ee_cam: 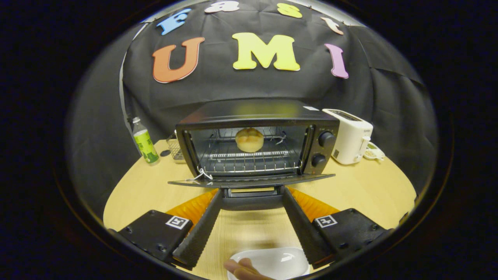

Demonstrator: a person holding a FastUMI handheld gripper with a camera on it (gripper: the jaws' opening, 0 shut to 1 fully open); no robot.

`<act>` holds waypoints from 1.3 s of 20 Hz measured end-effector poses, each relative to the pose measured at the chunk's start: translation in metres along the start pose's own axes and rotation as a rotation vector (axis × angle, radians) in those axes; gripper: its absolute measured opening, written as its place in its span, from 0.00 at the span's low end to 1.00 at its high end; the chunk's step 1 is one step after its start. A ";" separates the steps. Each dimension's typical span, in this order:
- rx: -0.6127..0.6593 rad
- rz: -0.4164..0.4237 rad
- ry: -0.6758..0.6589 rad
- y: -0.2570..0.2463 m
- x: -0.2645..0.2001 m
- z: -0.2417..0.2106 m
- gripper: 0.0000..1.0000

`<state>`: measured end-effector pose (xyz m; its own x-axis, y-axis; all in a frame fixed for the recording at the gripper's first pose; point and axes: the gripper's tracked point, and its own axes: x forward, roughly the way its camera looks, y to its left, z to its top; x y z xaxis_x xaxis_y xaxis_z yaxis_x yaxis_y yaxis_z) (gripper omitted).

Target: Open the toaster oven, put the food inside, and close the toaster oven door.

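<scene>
One bottle [145, 144] and toaster [351, 135] flank the open toaster oven [256, 142]; claw [252, 193] spread at its door handle [252, 201].

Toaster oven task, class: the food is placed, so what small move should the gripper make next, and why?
Probably lift the door handle upward to swing the door shut. The bun already sits on the rack inside the toaster oven, the door hangs fully open, and the gripper is open with its fingers on either side of the handle, so closing is what remains.
</scene>
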<state>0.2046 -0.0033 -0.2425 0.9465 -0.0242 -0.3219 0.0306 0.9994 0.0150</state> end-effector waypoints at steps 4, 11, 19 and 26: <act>0.022 0.035 -0.111 -0.007 0.005 0.028 1.00; 0.050 0.050 -0.186 -0.029 -0.023 0.056 1.00; 0.069 0.035 -0.245 -0.044 -0.109 0.091 1.00; 0.086 0.018 -0.331 -0.046 -0.207 0.128 1.00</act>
<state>0.0489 -0.0475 -0.0553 0.9996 -0.0269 0.0038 0.0264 0.9944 0.1023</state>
